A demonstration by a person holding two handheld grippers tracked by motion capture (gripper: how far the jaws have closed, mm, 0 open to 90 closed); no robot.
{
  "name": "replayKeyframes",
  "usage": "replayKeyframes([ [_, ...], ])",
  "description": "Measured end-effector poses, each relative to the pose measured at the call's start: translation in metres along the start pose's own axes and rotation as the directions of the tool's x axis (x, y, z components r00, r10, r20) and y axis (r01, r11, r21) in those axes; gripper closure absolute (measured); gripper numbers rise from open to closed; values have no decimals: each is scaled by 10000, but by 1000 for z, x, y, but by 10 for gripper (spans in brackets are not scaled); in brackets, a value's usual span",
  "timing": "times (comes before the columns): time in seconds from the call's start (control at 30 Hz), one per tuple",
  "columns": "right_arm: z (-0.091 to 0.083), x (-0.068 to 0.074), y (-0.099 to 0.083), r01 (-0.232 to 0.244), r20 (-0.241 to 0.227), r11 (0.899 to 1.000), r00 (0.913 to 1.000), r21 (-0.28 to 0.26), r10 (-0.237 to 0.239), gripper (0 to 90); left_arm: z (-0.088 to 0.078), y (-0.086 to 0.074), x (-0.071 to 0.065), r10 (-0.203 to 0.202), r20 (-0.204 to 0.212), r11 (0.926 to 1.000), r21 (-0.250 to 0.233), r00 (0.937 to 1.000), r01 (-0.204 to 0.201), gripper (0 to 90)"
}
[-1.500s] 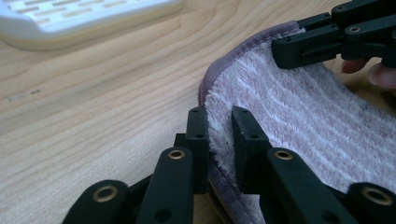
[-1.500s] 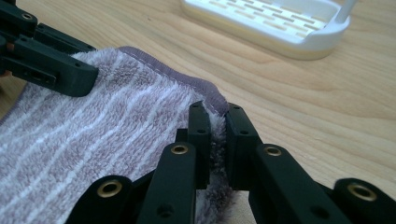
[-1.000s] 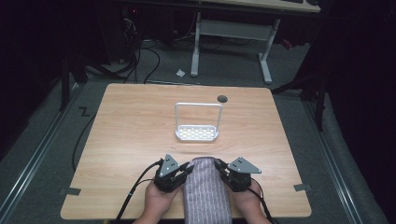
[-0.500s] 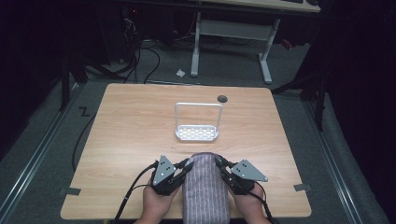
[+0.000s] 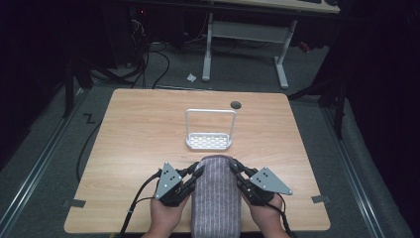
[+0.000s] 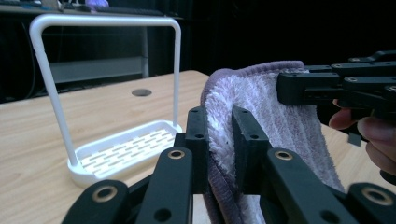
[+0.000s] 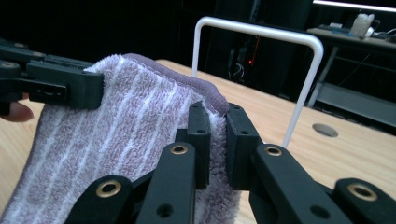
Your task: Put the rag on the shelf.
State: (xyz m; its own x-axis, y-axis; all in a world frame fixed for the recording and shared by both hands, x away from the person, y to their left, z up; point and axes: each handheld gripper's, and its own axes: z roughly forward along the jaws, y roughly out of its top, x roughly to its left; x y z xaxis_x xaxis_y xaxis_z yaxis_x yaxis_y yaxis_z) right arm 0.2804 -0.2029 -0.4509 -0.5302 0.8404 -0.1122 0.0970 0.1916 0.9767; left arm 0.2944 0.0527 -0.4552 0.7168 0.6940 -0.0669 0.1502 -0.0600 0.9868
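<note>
Towel (image 5: 216, 198): striped purple, just before the white rack (image 5: 209, 133), hanging toward the desk (image 5: 138, 129) near edge.
Left tongs (image 5: 196, 170): clamped on towel's left corner.
Right tongs (image 5: 234, 167): clamped on its right corner.
Room: bare desk beside rack.

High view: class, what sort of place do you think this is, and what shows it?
Probably a lab or workshop for recording handling tasks: a bare wooden table on a dark floor, loose cables behind it, another desk frame, and hand-held grippers holding a towel.
</note>
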Motion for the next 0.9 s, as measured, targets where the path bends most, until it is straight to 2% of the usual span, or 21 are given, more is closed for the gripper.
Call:
replayKeyframes([
  [0.33,0,-4,24,-92,177,9972,9998,-737,105,827,4,25,3,-171,-389,9983,-555,9991,150,783],
  [0.37,2,-5,30,-84,305,9960,9995,-888,111,827,6,32,4,-48,-517,9977,-675,9987,13,783],
  [0.7,8,-11,57,-48,752,9881,9970,-1538,165,828,17,59,7,245,-1079,9894,-1394,9939,-395,784],
  [0.83,13,-17,68,48,883,9848,9960,-1735,107,827,24,72,13,182,-1152,9861,-1617,9932,-368,783],
  [0.9,16,-20,74,44,939,9837,9955,-1796,127,827,28,78,16,343,-1284,9839,-1697,9911,-560,784],
])
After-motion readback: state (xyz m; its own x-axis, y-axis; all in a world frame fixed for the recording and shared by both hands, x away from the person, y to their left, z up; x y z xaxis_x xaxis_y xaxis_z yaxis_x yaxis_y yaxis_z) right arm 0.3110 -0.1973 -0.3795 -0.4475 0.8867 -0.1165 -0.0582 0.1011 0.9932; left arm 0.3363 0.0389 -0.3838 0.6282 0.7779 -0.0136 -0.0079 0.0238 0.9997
